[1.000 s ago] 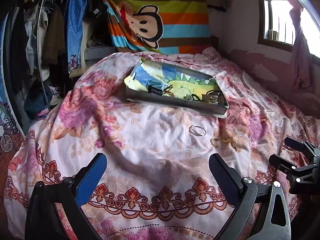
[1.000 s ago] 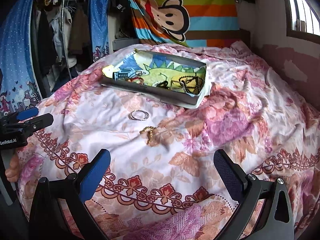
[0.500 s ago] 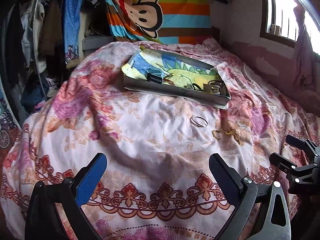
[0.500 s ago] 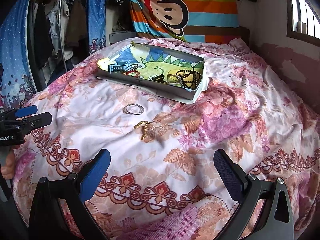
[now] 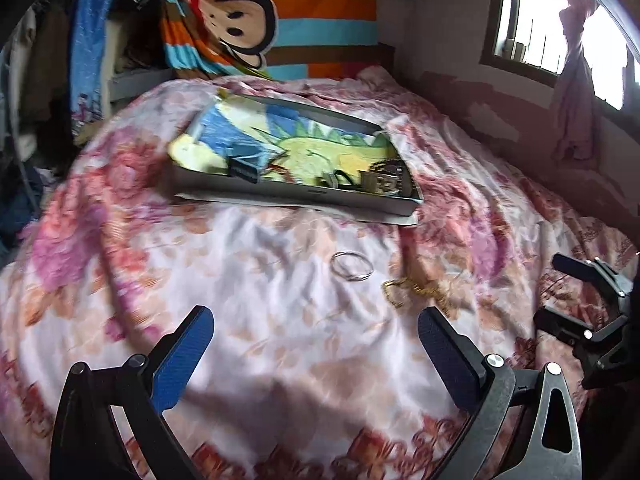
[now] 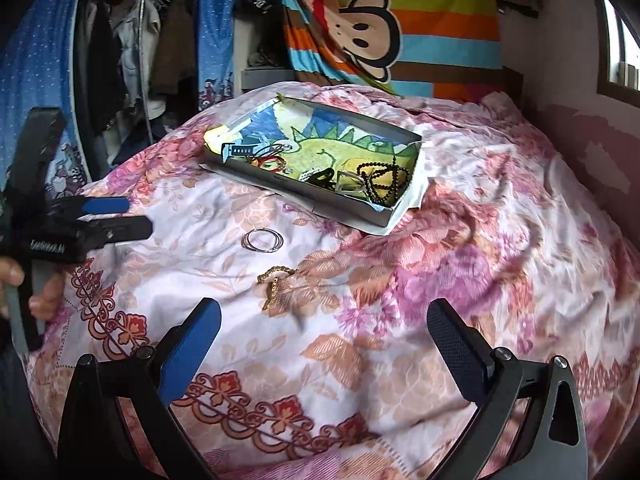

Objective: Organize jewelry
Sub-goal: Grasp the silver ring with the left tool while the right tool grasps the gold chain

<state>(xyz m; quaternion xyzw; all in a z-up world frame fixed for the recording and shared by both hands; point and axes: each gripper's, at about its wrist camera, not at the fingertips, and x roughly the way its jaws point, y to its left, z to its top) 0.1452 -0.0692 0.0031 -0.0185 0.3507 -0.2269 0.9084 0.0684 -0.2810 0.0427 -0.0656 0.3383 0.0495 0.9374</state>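
A shallow grey box (image 5: 304, 196) (image 6: 320, 196) lined with a dinosaur drawing lies on the floral bedspread and holds several jewelry pieces, among them a black bead necklace (image 6: 384, 184). Silver rings (image 5: 352, 266) (image 6: 262, 240) and a gold chain (image 5: 408, 290) (image 6: 274, 280) lie on the bedspread in front of the box. My left gripper (image 5: 316, 340) (image 6: 116, 216) is open and empty, short of the rings. My right gripper (image 6: 324, 340) (image 5: 560, 292) is open and empty, just short of the gold chain.
The floral bedspread (image 5: 240, 280) (image 6: 500, 260) covers the whole bed. A striped monkey blanket (image 5: 260, 20) (image 6: 380, 32) hangs behind it. Hanging clothes (image 6: 132, 60) stand at the left. A window (image 5: 560, 28) and wall are at the right.
Both grippers have moved forward toward the rings and chain, which now appear nearer. The left gripper now reaches further into the right wrist view. Both stay open.
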